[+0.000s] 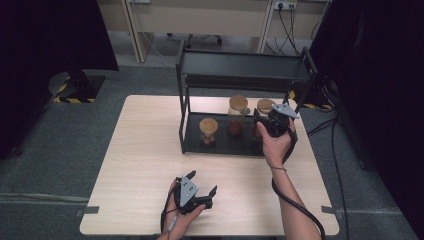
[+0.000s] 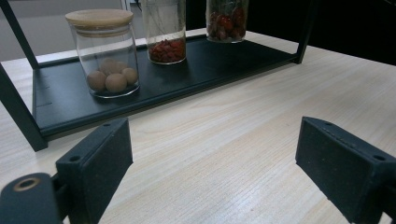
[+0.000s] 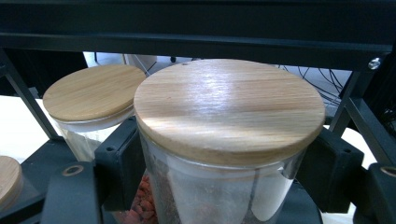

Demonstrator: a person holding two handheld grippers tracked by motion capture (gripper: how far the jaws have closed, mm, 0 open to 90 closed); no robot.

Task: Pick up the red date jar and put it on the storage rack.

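The right gripper (image 1: 261,126) has its jaws pressed against the glass sides of the right jar (image 3: 224,186), just under its wooden lid (image 3: 229,107). That jar stands at the right end of the rack's (image 1: 186,130) lower shelf (image 2: 210,60), holding dark red contents. Just beside it, to its left, stands the middle jar (image 1: 237,116) with red bits at the bottom, and farther left the short jar (image 1: 208,131) of round brown balls. All three carry wooden lids. The rack sits at the far side of the table (image 1: 145,165). The left gripper (image 1: 202,194) rests low near the table's near edge, well apart from the rack, its jaws spread with nothing between them.
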